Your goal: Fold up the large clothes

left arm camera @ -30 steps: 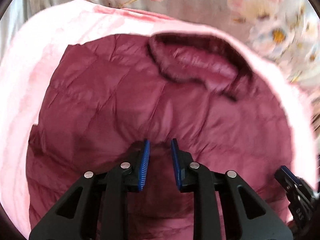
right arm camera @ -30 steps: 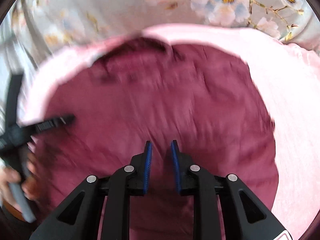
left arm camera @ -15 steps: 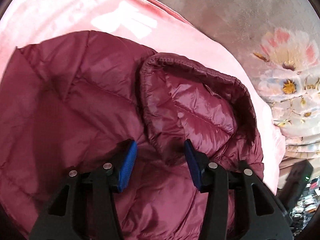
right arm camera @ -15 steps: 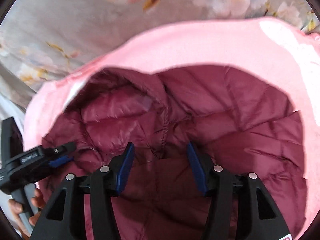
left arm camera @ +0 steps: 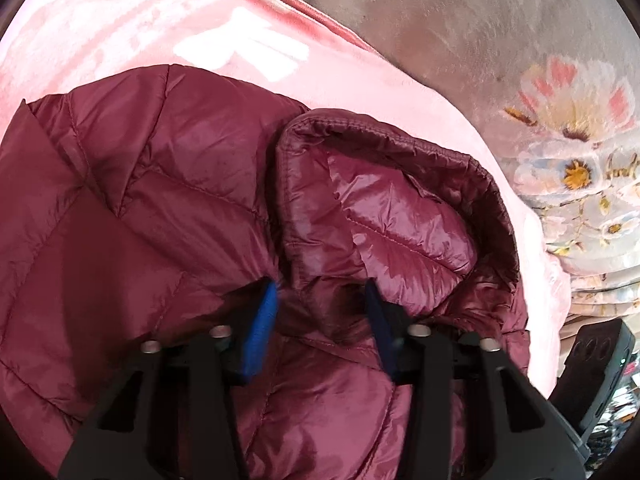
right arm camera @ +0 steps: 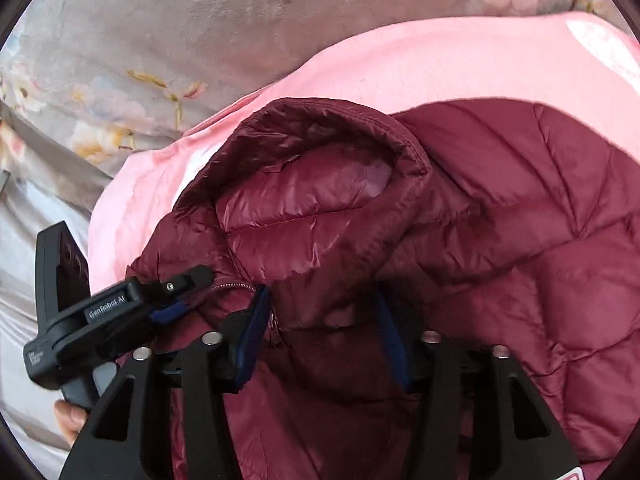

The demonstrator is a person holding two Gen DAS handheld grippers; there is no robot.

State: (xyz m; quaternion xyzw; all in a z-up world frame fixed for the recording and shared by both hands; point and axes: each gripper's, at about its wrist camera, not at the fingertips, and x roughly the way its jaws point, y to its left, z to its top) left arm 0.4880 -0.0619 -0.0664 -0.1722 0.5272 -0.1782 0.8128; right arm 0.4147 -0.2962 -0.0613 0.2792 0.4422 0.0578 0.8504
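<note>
A maroon quilted puffer jacket (left arm camera: 152,208) lies spread on a pink blanket (left arm camera: 120,24); it also shows in the right wrist view (right arm camera: 540,240). Its hood (left arm camera: 384,208) lies folded over onto the body, also in the right wrist view (right arm camera: 304,200). My left gripper (left arm camera: 320,320) is open, its blue-padded jaws straddling the base of the hood. My right gripper (right arm camera: 324,324) is open, jaws straddling the hood's base by the zipper (right arm camera: 240,287). The left gripper also shows in the right wrist view (right arm camera: 120,308), at the jacket's left edge.
The pink blanket (right arm camera: 440,60) lies on a grey floral bedspread (left arm camera: 560,140), which surrounds it in the right wrist view (right arm camera: 140,40) too. The bed's edge and some clutter show at the far right of the left wrist view (left arm camera: 608,360).
Both grippers opened from nearly shut and moved in close to the hood. The hood now lies flopped over the jacket body between the jaws.
</note>
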